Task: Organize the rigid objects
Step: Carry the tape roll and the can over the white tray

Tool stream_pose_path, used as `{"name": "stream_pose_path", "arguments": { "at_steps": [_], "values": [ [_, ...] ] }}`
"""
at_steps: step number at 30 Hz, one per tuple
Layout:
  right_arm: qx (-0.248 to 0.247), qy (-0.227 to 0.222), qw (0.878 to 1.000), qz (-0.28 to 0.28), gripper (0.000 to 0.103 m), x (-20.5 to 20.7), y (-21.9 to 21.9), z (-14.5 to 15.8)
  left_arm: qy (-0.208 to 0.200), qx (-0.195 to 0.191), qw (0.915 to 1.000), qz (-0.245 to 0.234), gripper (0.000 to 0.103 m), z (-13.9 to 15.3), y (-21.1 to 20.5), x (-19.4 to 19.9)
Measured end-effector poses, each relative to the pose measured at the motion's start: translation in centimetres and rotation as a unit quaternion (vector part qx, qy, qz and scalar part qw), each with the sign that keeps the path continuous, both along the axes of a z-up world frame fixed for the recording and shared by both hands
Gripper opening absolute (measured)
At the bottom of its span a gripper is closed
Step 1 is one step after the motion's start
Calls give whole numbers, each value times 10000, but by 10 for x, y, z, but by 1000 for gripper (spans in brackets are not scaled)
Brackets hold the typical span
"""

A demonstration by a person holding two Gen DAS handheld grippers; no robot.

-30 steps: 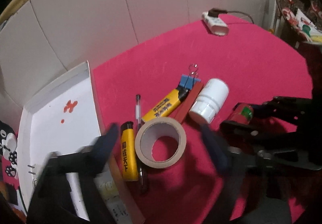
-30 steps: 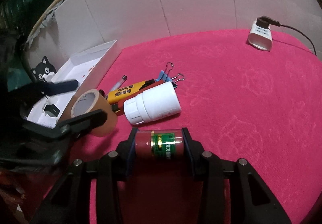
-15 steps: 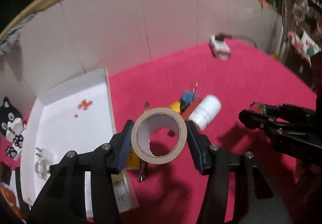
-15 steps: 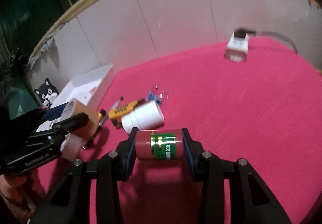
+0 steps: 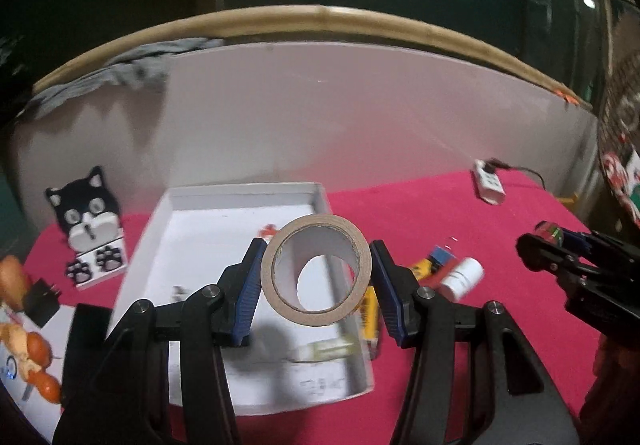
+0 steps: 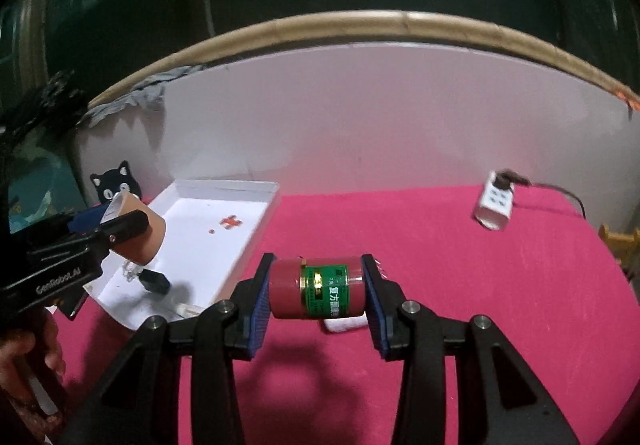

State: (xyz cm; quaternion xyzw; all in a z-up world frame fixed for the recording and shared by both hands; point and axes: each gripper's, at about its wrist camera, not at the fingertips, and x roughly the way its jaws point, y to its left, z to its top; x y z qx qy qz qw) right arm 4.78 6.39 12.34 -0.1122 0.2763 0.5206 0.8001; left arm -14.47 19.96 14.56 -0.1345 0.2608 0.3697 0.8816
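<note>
While the left gripper clamps a roll of beige tape between its blue pads, the roll hangs in the air above the white tray, its open core facing the camera. That tray sits on the pink tablecloth at the left of the scene, close to the white back wall; its floor carries a small red mark, and some small items lie at its near end, too blurred to name. Right of the tray, a loose cluster rests on the cloth: a yellow lighter just beside the tray's right wall, a second yellow item with a blue binder clip behind it, and a white pill bottle lying on its side. A black-and-white cat figure stands left of the tray, and a white power strip with a black plug lies far right near the wall. The right gripper is closed on a dark red bottle with a green label, held sideways between its pads, raised over the cloth to the right of the tray. Just below that bottle a white object shows on the cloth, mostly hidden.
</note>
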Motion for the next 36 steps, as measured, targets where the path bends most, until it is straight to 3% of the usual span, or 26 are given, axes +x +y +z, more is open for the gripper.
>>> {"name": "stream_pose_path", "arguments": {
  "at_steps": [9, 21, 29, 36],
  "values": [
    [-31, -406, 9983, 424, 41, -38, 35, 17, -206, -21, 9984, 519, 52, 2, 30, -51],
    [-163, -691, 9940, 828, 41, -77, 78, 22, -289, -75, 9953, 917, 52, -3, 61, -86],
    [-168, -467, 9944, 932, 41, -80, 102, 23, -157, -102, 9927, 1191, 52, -9, 83, -94],
    [-193, -34, 9942, 1054, 41, -79, 132, 17, 178, -86, 9908, 1341, 52, -18, 101, -77]
  ]
}}
